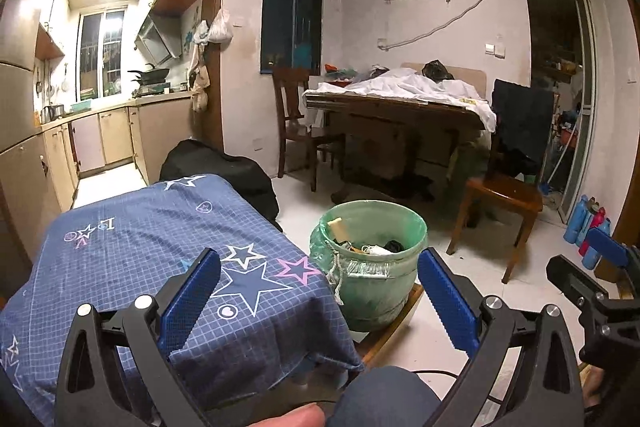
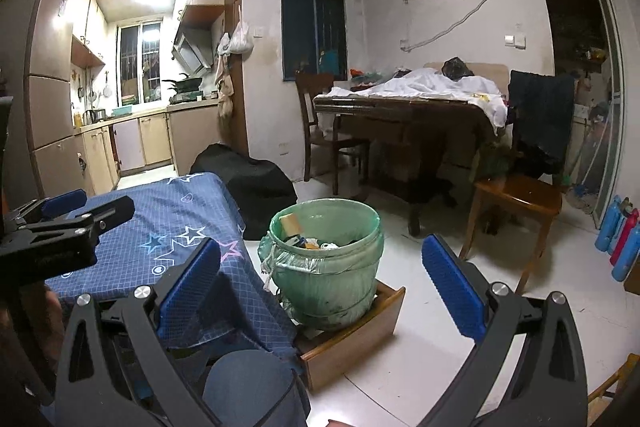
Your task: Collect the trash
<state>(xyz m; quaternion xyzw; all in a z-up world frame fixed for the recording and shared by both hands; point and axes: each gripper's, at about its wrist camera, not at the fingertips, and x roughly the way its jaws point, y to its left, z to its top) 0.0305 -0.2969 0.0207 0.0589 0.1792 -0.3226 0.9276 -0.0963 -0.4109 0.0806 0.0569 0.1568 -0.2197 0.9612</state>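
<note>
A bin lined with a green bag point(image 1: 370, 263) stands on the floor in a low wooden box, right of a table under a blue star-patterned cloth point(image 1: 160, 251). Mixed trash point(image 1: 366, 247) lies inside the bin. It also shows in the right wrist view point(image 2: 326, 267), with the trash point(image 2: 308, 241) visible at its mouth. My left gripper point(image 1: 320, 291) is open and empty, held above the cloth's right edge and the bin. My right gripper point(image 2: 320, 283) is open and empty, framing the bin. The left gripper also shows at the left edge of the right wrist view point(image 2: 68, 223).
A black bag point(image 1: 224, 171) lies behind the covered table. A dark wooden dining table point(image 1: 400, 111) with white cloth stands at the back, with wooden chairs point(image 1: 500, 195) around it. Blue and red bottles point(image 2: 620, 239) stand at the right wall. The kitchen opens at the left.
</note>
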